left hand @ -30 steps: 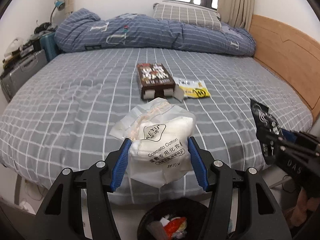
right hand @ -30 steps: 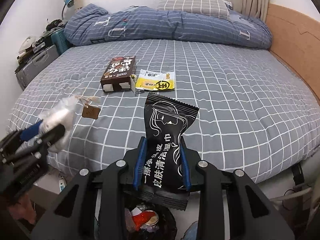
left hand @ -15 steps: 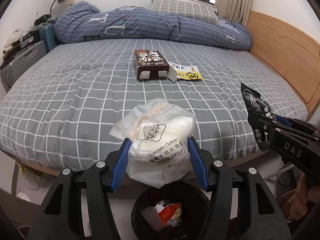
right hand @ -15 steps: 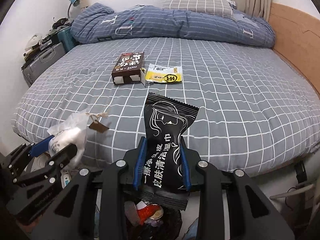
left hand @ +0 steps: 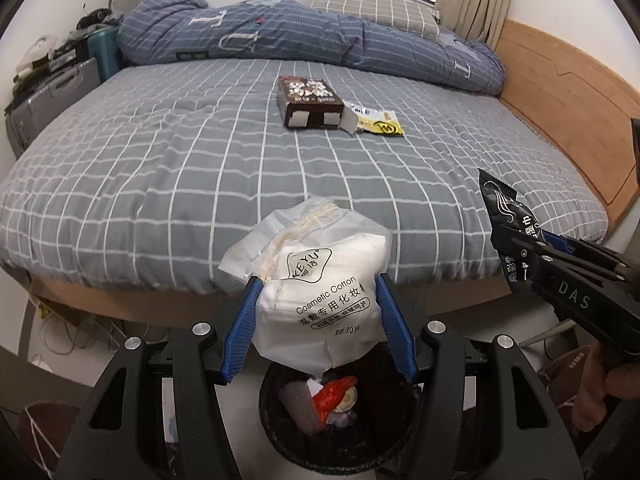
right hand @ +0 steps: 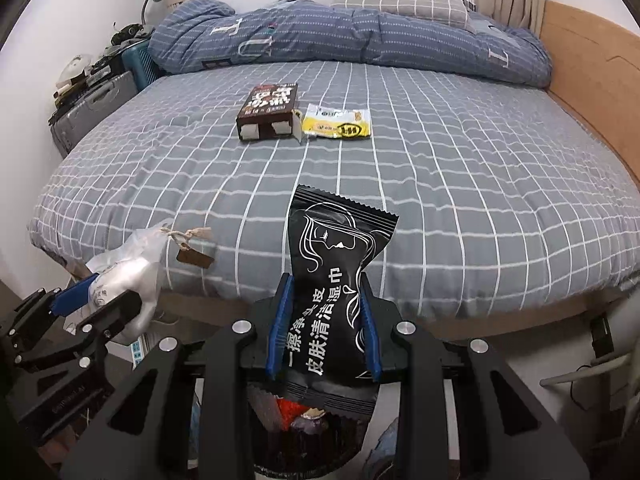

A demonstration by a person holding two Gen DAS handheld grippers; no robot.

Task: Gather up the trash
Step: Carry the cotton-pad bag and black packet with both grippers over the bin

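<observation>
Trash on bed: brown box and yellow packet lie side by side, mid-mattress.
Bin: sits below both your grippers.
Your left gripper: clamped on cotton-pad bag.
Your right gripper: clamped on black wipes packet.

Home bedroom, large bed with grey checked sheet, rumpled duvet, pillow, curtained window
</observation>
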